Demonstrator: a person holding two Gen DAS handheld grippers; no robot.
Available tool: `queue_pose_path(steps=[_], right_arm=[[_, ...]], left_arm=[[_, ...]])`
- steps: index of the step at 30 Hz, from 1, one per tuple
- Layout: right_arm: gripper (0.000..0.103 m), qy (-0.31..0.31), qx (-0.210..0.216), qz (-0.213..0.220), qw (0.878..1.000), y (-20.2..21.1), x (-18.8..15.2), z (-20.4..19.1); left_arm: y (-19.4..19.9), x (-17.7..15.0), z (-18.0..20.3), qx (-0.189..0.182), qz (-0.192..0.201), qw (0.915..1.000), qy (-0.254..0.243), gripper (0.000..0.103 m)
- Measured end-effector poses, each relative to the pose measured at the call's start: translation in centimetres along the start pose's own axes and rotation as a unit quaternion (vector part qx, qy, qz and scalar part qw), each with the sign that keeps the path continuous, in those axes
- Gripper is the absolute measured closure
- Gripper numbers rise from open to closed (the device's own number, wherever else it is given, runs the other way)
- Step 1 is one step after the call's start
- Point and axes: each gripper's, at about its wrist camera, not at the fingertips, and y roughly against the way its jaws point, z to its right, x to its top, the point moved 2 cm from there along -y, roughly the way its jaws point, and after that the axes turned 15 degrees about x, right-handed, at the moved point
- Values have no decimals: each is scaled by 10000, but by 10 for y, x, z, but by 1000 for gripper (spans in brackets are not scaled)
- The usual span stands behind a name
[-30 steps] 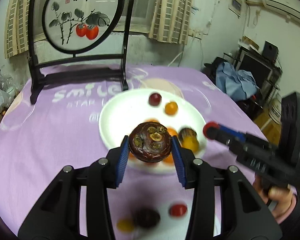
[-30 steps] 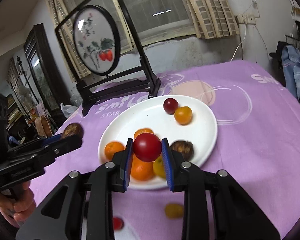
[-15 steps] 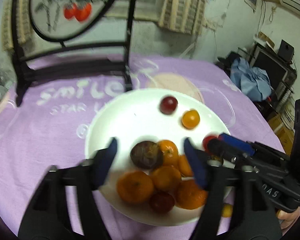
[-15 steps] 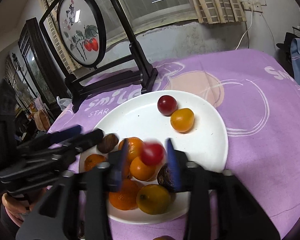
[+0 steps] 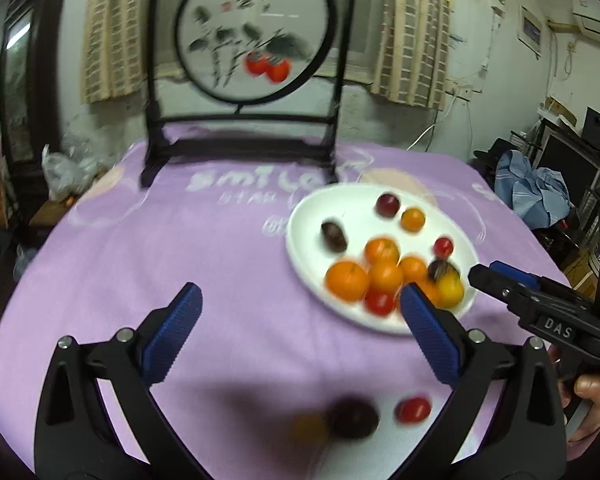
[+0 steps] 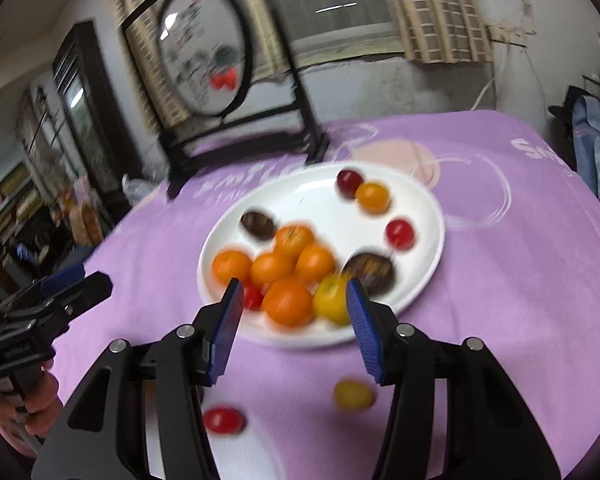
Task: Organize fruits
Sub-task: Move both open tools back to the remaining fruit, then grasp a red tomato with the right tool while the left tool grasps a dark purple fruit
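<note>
A white plate (image 5: 308, 224) (image 6: 424, 200) on the purple tablecloth holds several oranges, cherry tomatoes and dark mangosteens. A dark mangosteen (image 5: 334, 236) (image 6: 258, 224) lies at the plate's left part; a red tomato (image 5: 443, 247) (image 6: 400, 234) lies at its right. My left gripper (image 5: 296, 320) is open and empty, left of the plate. My right gripper (image 6: 294, 306) is open and empty above the plate's near rim; it also shows in the left wrist view (image 5: 500, 276). On the cloth near me lie a mangosteen (image 5: 352, 418), a red tomato (image 5: 413, 409) (image 6: 223, 420) and a yellow tomato (image 6: 354, 395).
A black-framed round painted screen (image 5: 256, 32) (image 6: 206, 48) stands at the table's far side. Plastic bags (image 5: 64, 168) lie beyond the left edge. A blue cloth and a monitor (image 5: 540, 192) are off to the right.
Both grippers opened, let the mangosteen and the red tomato go onto the plate, and drew back toward me; the left one also swung left.
</note>
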Motion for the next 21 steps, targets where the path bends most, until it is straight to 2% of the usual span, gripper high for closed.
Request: queue_pose_path(steps=[2,5,7,9,13,17,21], right_arm=[[50,165,72,-269,9995,-3,-19,-13],[50,377,-110,-631,9972,-10,-40,-27],[50,336,13,-834,9960,-14,-51,-33],[50,306,122,-983,9946,-18,-59,-37],[55,590,53,-1181,9912,-26,-67,-47],[59,576,74,-1320,9895,-33,-72,-47],[60,605,94,-1365,9887,-36,-74,-49]], left_arm=[[-1,-22,-11,-10,-170,9998,57,2],[-9,-44,-22,574,-380,9976,-94,2],[-11,-45,-32,794,-426,9959,-24,2],[-11,-44,-43,763,-507,9956,218,2],[-11,-40,-59,634,-604,9942,621,2],[-9,-39,-63,566,-649,9934,763,2],[-7,-39,-61,445,-653,9939,771,2]])
